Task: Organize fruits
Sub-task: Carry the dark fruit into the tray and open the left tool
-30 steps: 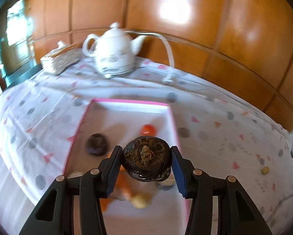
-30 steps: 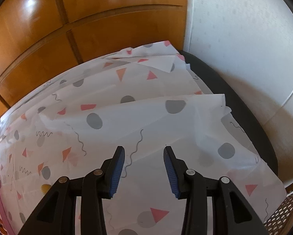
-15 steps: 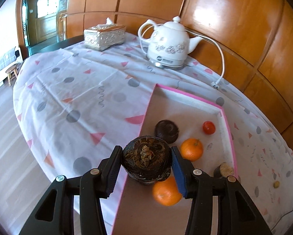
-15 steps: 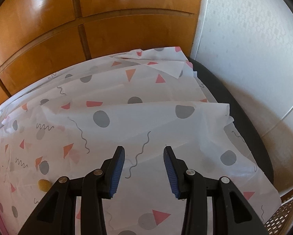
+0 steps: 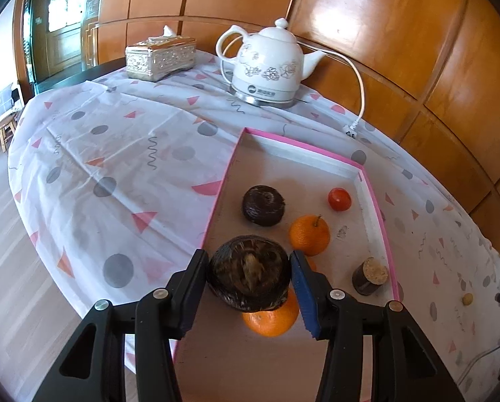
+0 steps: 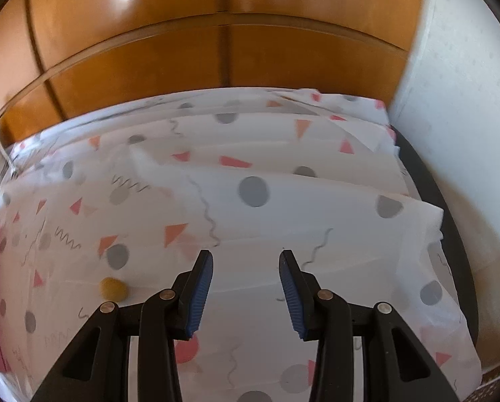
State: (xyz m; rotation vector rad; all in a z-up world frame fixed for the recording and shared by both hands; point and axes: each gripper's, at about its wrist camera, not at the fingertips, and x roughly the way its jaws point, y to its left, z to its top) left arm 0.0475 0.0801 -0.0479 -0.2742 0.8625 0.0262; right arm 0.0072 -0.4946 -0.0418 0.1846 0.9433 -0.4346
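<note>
Left gripper [image 5: 248, 279] pinches a dark round fruit [image 5: 249, 276], maybe a mangosteen, over the pink-rimmed tray [image 5: 303, 150] near its left edge. Right gripper [image 6: 246, 296] spread, holding nothing, above the tablecloth [image 6: 283, 227]; a small yellow fruit [image 6: 113, 288] lies just left.

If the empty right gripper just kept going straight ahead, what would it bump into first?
Probably just the patterned tablecloth. The right gripper is open and empty, with only bare cloth between and ahead of its fingers. The small yellow fruit sits off to its left, outside that line. Depth is hard to judge here.
</note>
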